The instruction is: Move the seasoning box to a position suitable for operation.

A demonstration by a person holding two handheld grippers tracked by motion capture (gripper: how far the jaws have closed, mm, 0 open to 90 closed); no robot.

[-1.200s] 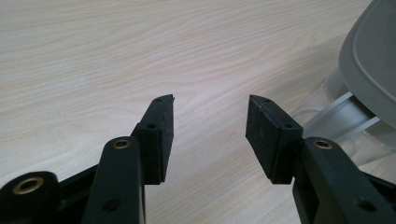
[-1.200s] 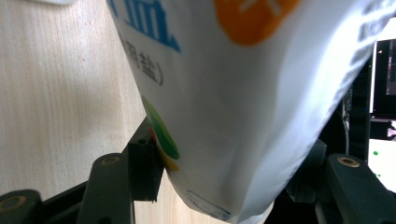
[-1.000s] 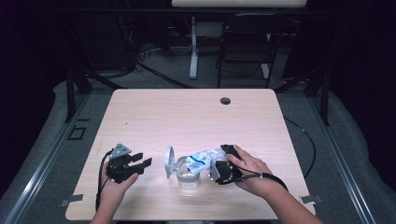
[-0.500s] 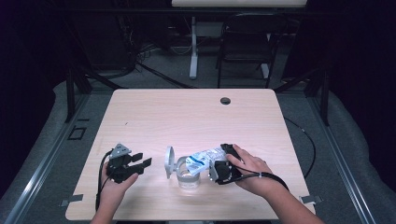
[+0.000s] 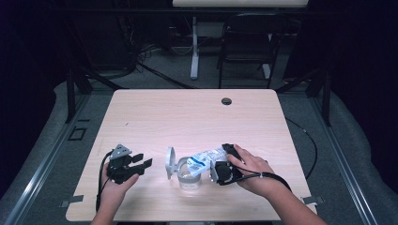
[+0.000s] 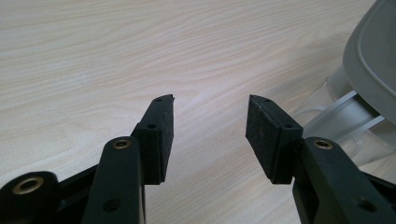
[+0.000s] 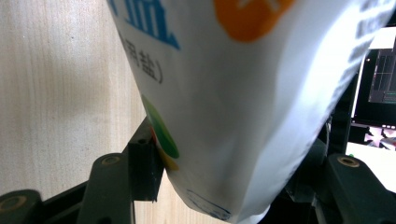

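1. Right claw [image 5: 212,169] grasps a white printed pouch [image 5: 205,158]; in the right gripper view the pouch [image 7: 243,93] sits between the two black jaws, with the left pad pressed against its lower edge.
2. Pouch carries blue lettering, an orange disc and a green patch. In the high view it lies tilted, its lower end over the mouth of a clear jar [image 5: 188,177].
3. Jar stands upright on the desk [image 5: 197,117], near the front edge and roughly midway between the two hands. Its grey lid [image 5: 170,163] is swung open to the jar's left and stands on edge.
4. Whether anything is leaving the pouch cannot be told; the high view is too small and the right gripper view too close.
5. Left claw [image 5: 144,161] is released: in the left gripper view the jaws [image 6: 209,126] stand well apart with only bare desk between them.
6. Left claw is just above the desk, pointing toward the jar and apart from it. The grey lid [image 6: 373,51] and part of the clear jar show at the right edge of the left gripper view.
7. Left hand [image 5: 115,185] and right hand [image 5: 253,171] enter from the desk's near edge; a black cable trails from each claw.
8. Small dark round hole [image 5: 226,101] sits near the far edge of the desk, well apart from the work.
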